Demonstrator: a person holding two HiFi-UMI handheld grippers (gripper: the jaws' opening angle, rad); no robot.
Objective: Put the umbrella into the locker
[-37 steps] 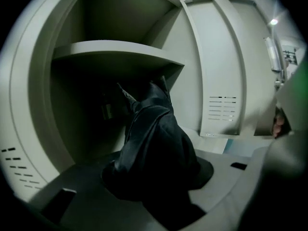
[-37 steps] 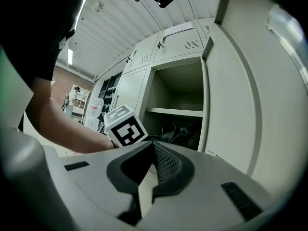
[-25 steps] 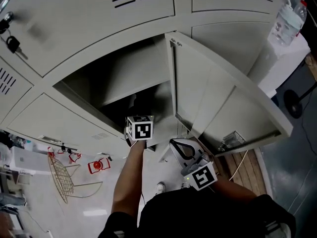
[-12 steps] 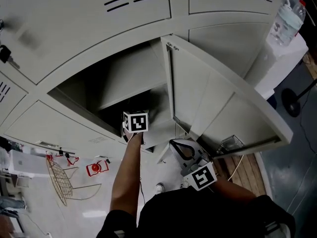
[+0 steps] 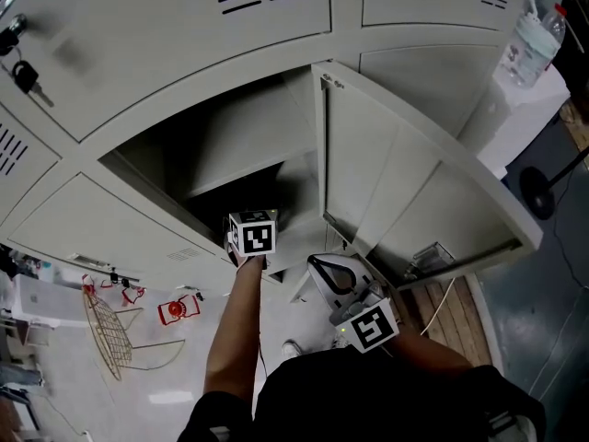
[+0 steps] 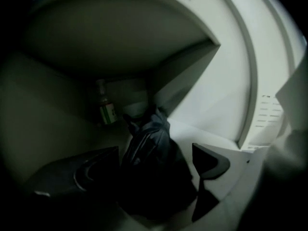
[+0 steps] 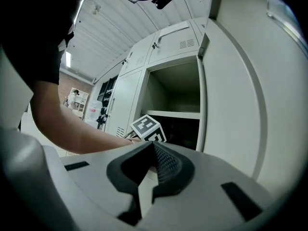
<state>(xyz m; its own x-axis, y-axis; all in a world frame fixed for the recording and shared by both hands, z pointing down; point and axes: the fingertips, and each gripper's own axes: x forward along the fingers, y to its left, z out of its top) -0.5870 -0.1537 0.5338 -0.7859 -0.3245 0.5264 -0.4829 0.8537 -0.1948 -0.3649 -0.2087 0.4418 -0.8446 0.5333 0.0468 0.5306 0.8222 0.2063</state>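
The dark folded umbrella [image 6: 150,143] lies on the floor of the open locker [image 5: 230,145], its tip pointing at the back wall. My left gripper [image 6: 155,154] reaches into the locker, and its jaws are opening, one on each side of the umbrella, with a gap showing at the right pad [image 6: 208,161]. In the head view only its marker cube [image 5: 253,235] shows, at the locker's mouth. My right gripper [image 7: 150,167] is shut on nothing and hangs level below the open locker door [image 5: 414,182].
A bottle with a green label [image 6: 107,110] stands at the back of the locker. The door swings out to the right, just over my right gripper [image 5: 336,273]. Keys [image 5: 23,79] hang in a locker at upper left. A wire frame [image 5: 110,331] lies on the floor.
The left marker cube has stayed at the locker's mouth and the right gripper has kept still. Only the head view itself has swayed a little.
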